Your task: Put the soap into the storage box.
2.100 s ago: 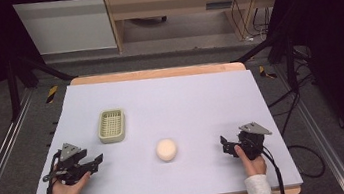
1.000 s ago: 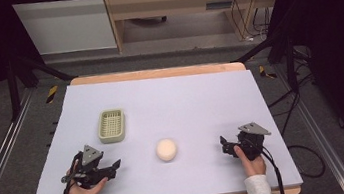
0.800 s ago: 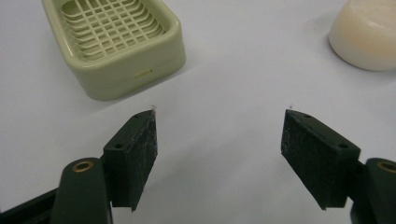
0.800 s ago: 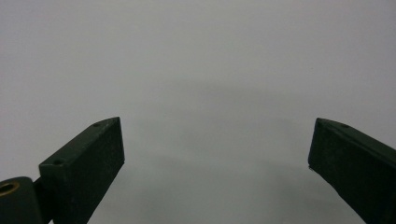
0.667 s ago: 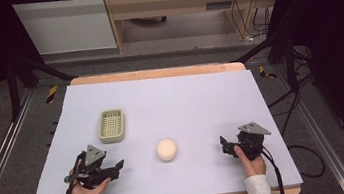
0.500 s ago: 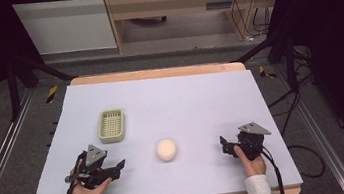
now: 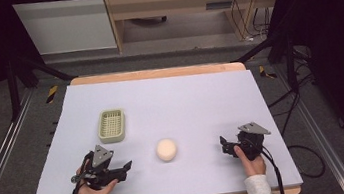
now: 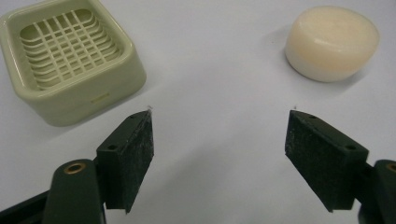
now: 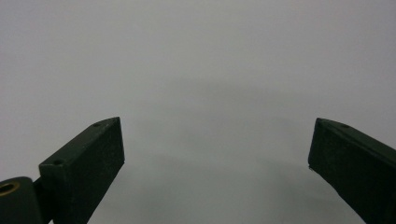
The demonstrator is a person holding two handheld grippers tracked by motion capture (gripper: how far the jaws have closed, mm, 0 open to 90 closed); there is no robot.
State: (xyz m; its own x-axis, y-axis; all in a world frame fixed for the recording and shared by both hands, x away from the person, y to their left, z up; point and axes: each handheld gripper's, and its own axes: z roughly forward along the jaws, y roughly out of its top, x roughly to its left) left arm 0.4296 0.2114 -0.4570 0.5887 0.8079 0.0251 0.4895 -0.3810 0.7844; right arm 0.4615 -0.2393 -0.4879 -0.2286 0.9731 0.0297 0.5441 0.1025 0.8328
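Observation:
A round cream soap bar (image 7: 166,149) lies on the pale mat (image 7: 185,95) near the front middle. A pale green soap dish (image 7: 111,125) with a grid bottom stands to its left and farther back. My left gripper (image 7: 126,165) rests low at the front left and points toward the soap. Its jaws have just been opening, with nothing between them. In the left gripper view the left gripper (image 8: 220,112) is open, the dish (image 8: 70,60) ahead at the left and the soap (image 8: 331,42) ahead at the right. My right gripper (image 7: 224,144) stands open at the front right. In its own view the right gripper (image 9: 218,120) frames bare mat.
The mat covers a wooden table whose edge (image 7: 156,72) shows at the back. Black stand legs (image 7: 30,70) flank the table, and cables (image 7: 282,107) lie on the floor at the right. A cabinet (image 7: 173,6) stands behind.
My left hand has moved right toward the soap and its jaws stand wider apart. The right hand, soap and dish have stayed put.

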